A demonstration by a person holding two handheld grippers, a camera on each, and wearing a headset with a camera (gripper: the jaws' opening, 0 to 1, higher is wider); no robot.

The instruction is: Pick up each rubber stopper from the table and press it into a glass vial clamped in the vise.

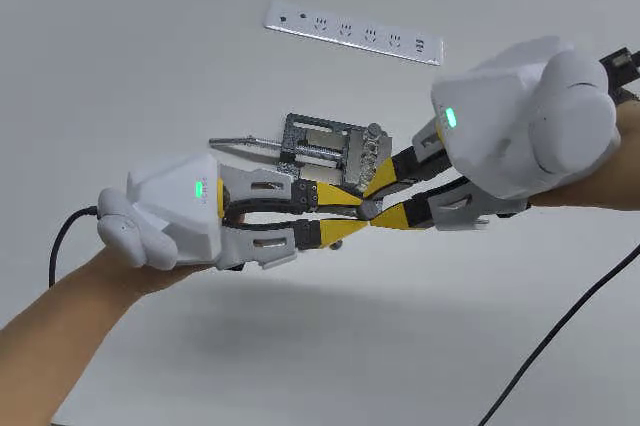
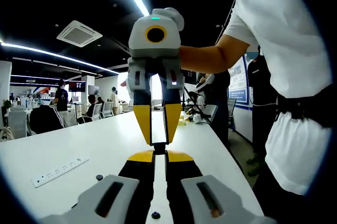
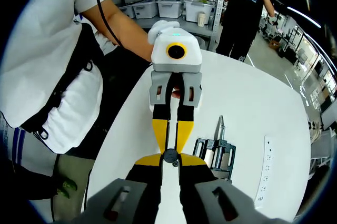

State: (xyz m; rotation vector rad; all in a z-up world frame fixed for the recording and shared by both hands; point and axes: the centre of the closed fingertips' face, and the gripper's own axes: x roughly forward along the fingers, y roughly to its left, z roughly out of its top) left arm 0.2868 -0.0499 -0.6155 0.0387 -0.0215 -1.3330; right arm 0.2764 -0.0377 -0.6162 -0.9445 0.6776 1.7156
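Observation:
Both grippers hang tip to tip above the white table (image 1: 150, 66). A small grey rubber stopper (image 1: 370, 209) sits where the tips meet, and it looks dark and round in the right gripper view (image 3: 170, 155). My right gripper (image 1: 374, 208) (image 3: 170, 159) is shut on it. The left gripper (image 1: 364, 214) (image 2: 160, 153) has its jaws together and its tips against the stopper. Behind them on the table stands the grey vise (image 1: 325, 146) (image 3: 216, 153) with glass vials (image 1: 375, 151) clamped in it.
A white power strip (image 1: 352, 33) (image 2: 58, 170) (image 3: 266, 169) lies at the far side of the table. Another small dark stopper (image 2: 99, 177) rests near it. A black cable (image 1: 560, 336) runs across the near right. People stand around the room.

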